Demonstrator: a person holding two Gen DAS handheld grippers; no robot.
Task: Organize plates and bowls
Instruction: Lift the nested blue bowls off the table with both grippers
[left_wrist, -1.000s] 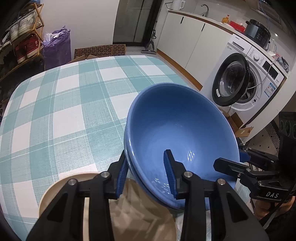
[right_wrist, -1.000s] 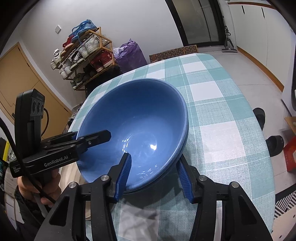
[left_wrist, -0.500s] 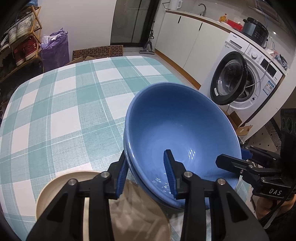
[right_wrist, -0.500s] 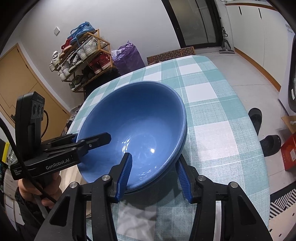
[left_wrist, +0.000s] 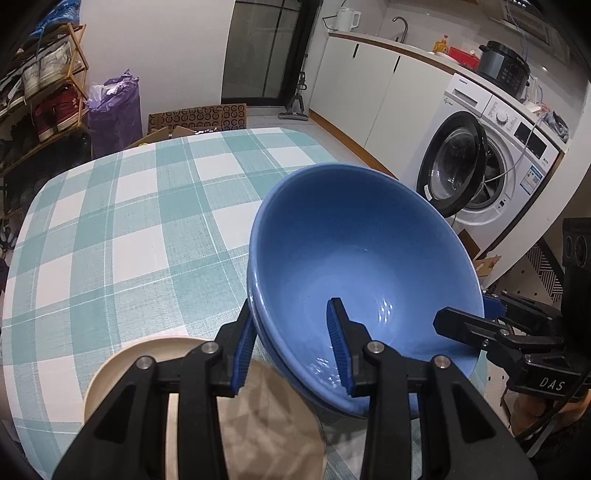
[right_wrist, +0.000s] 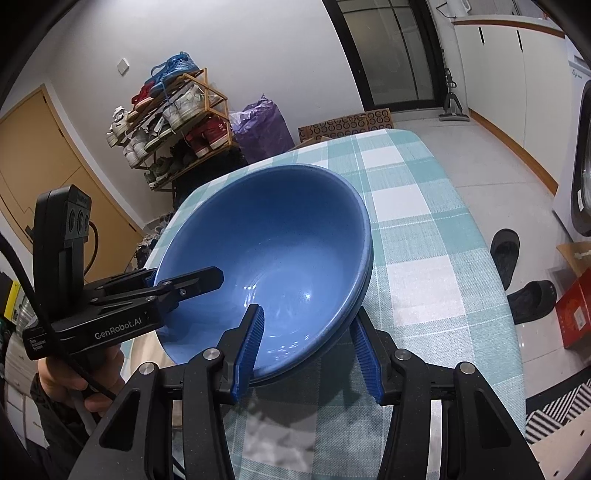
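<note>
Bowls: two blue bowls sit nested, one inside the other, at the near right of the checked bench.
Left wrist view, gripper: left gripper straddles the near-left rim of the bowls, one pad outside and one inside; I cannot tell whether it is pinching or just loose around the rim.
Left wrist view, plate: a beige plate lies on the bench just beside the bowls, at near left, partly under the gripper.
Left wrist view, other tool: right gripper reaches onto the bowls' right rim.
Right wrist view, gripper: right gripper spans the near rim of the bowls, one pad in the basin and one outside; contact is unclear, so I cannot tell.
Right wrist view, other tool: left gripper sits over the left rim.
Progress: bowls look stacked already; what is left seems to be setting the stack in its place by or on the plate.
</note>
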